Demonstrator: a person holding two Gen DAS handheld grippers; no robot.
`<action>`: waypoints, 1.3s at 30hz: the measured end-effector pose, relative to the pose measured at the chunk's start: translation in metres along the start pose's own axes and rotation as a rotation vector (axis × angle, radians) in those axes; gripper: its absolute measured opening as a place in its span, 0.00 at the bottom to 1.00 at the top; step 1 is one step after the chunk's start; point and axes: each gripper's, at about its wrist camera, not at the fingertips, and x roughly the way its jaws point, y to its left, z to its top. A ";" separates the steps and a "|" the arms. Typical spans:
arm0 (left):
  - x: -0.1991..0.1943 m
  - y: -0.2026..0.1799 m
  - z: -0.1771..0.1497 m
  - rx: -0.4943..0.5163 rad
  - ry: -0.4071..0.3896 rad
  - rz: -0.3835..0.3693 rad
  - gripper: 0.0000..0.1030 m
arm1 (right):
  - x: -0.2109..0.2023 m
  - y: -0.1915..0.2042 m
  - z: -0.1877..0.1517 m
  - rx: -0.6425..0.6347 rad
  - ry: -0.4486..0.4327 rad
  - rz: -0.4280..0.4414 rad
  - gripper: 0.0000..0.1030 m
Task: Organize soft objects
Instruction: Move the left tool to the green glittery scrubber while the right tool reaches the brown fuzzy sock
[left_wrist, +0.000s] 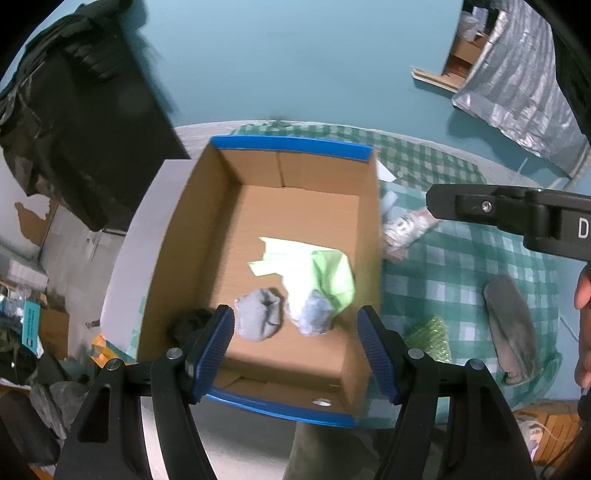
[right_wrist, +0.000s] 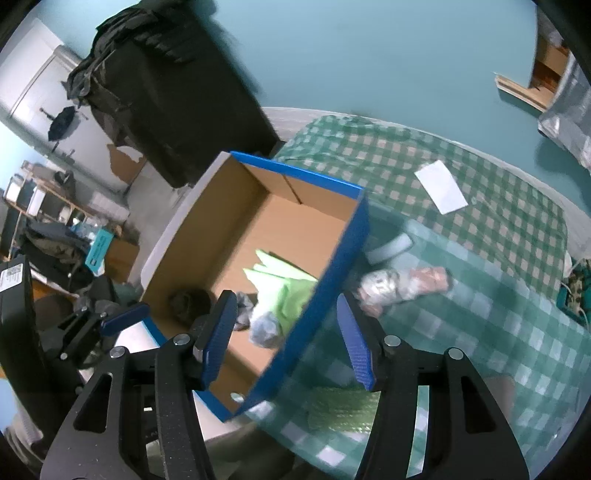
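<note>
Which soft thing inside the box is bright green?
The light green cloth in the middle of the cardboard box. The balled-up things beside it are grey, pale blue and dark.

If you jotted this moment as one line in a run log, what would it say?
left gripper: open, empty, over cardboard box | right gripper: open, empty | in box: green cloth, grey sock | on checked tablecloth: patterned sock

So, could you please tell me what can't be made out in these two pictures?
- Dark lump in the box corner: left wrist view, partly behind the left hand-held gripper finger; identity unclear.
- Patterned bundle on the checked cloth: right wrist view, motion-blurred.
- Green mesh item: right wrist view, cut off by the box wall and blurred.
</note>
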 end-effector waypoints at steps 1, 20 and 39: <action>0.000 -0.005 0.000 0.010 0.000 -0.003 0.68 | -0.002 -0.004 -0.003 0.006 -0.001 -0.004 0.56; 0.006 -0.080 -0.003 0.146 0.030 -0.057 0.68 | -0.047 -0.091 -0.056 0.154 -0.007 -0.084 0.59; 0.025 -0.136 -0.017 0.259 0.077 -0.032 0.69 | -0.068 -0.166 -0.117 0.245 0.046 -0.184 0.60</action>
